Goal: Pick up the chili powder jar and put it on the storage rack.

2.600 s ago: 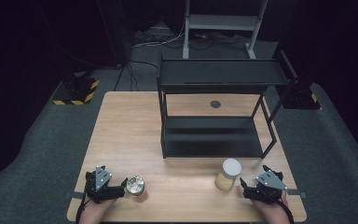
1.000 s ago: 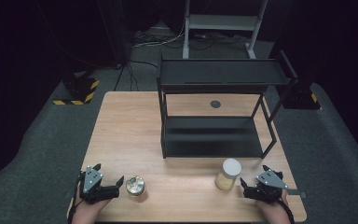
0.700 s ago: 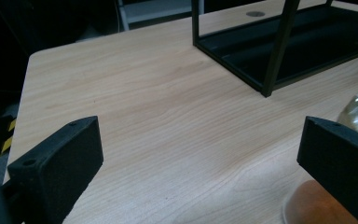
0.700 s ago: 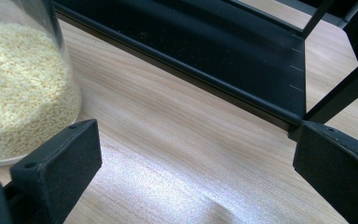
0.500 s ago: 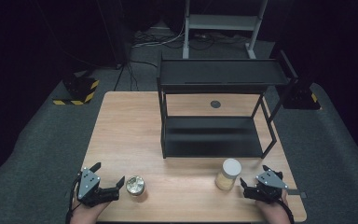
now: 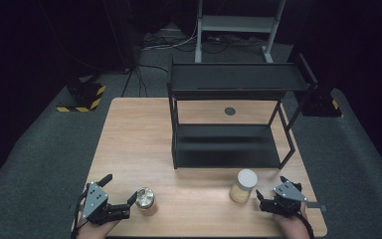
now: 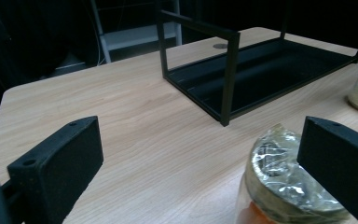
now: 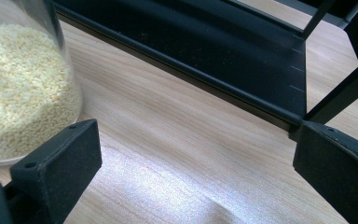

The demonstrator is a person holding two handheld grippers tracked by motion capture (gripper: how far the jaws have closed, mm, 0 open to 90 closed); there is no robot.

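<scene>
A small jar with a crinkled foil lid stands near the table's front left. My left gripper is open just left of it, one fingertip close to the jar's side. In the left gripper view the foil-lidded jar sits low, right by the right-hand jaw, and the left gripper has a wide gap. A white-lidded jar of pale yellow grains stands at the front right. My right gripper is open just right of it. The grain jar shows beyond the left-hand jaw of the right gripper.
A black two-level metal rack stands on the wooden table behind both jars; its lower tray holds nothing. A round grommet lies in the table behind the rack. Dark carpet surrounds the table.
My left gripper has drawn back a little toward the table's front left corner, away from the foil-lidded jar. Both jars and the right gripper have stayed where they were.
</scene>
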